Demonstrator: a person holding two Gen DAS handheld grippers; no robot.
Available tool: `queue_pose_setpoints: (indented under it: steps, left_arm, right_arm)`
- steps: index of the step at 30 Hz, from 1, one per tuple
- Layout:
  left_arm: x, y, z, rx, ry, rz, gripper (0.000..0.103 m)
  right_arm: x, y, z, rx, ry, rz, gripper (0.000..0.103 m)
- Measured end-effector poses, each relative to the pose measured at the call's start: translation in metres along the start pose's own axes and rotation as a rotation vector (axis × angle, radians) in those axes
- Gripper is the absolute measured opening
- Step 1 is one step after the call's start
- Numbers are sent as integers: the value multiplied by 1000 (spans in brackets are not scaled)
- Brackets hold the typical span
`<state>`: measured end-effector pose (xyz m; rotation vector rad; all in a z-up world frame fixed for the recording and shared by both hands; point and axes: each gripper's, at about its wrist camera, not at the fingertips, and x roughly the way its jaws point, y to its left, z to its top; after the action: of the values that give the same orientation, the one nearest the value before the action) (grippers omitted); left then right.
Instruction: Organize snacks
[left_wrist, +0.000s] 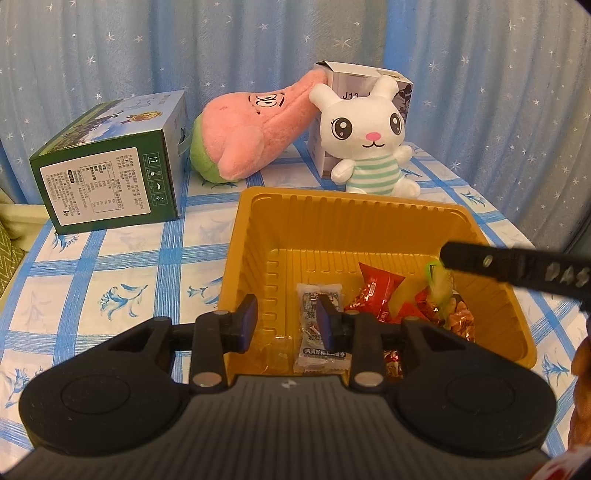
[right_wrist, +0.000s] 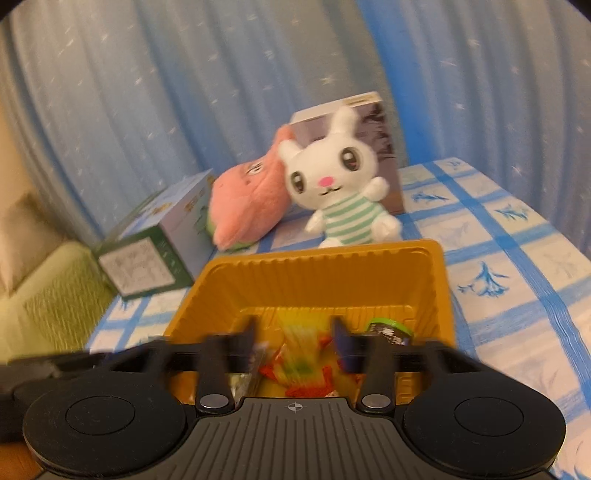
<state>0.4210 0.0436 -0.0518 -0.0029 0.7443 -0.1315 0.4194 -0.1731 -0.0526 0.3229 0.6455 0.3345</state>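
Note:
A yellow plastic tray (left_wrist: 332, 206) sits on the blue-checked tablecloth and holds several wrapped snacks: a clear packet with dark print (left_wrist: 320, 332), red packets (left_wrist: 376, 291) and gold-red ones (left_wrist: 460, 317). My left gripper (left_wrist: 286, 319) is open and empty over the tray's near left edge. My right gripper (right_wrist: 295, 341) is open over the tray (right_wrist: 314, 273); a blurred yellow-green snack (right_wrist: 299, 343) lies between and below its fingers, loose. A right finger (left_wrist: 491, 264) reaches over the tray in the left wrist view, with a green-yellow snack (left_wrist: 437, 277) under its tip.
Behind the tray stand a white rabbit plush (left_wrist: 369, 136), a pink plush (left_wrist: 255, 129), a grey box (left_wrist: 365, 85) and a green box on its side (left_wrist: 110, 162). Blue curtain at the back. A green sofa (right_wrist: 48, 295) lies left of the table.

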Motion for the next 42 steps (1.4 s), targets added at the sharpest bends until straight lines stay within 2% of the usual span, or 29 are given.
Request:
queue_pose_setpoints:
  steps: [5, 11, 20, 22, 23, 25, 27, 34, 42]
  left_arm:
    - [2, 2, -1, -3, 5, 8, 34]
    - [2, 0, -1, 1, 4, 8, 41]
    - [-2, 0, 0, 8, -18, 18, 66]
    - [-5, 0, -1, 11, -27, 22, 73]
    - [-6, 0, -1, 11, -32, 26, 75]
    - [-8, 1, -1, 12, -45, 38, 88]
    - [-11, 2, -2, 9, -57, 47, 94]
    - [-19, 4, -4, 25, -49, 47, 103]
    - [-37, 5, -10, 21, -52, 30, 103]
  right_arm:
    - [-7, -8, 7, 21, -30, -30, 59]
    - [-6, -10, 6, 20, -12, -58, 59]
    - [-6, -12, 4, 5, 5, -84, 61]
    - [-6, -12, 4, -5, 6, -91, 69]
    - [-6, -12, 3, -9, 4, -95, 71]
    - [-7, -12, 3, -14, 0, -101, 74]
    - [-8, -12, 3, -14, 0, -102, 76]
    - [-9, -11, 2, -28, 16, -102, 81]
    - [-17, -6, -6, -77, 49, -112, 87]
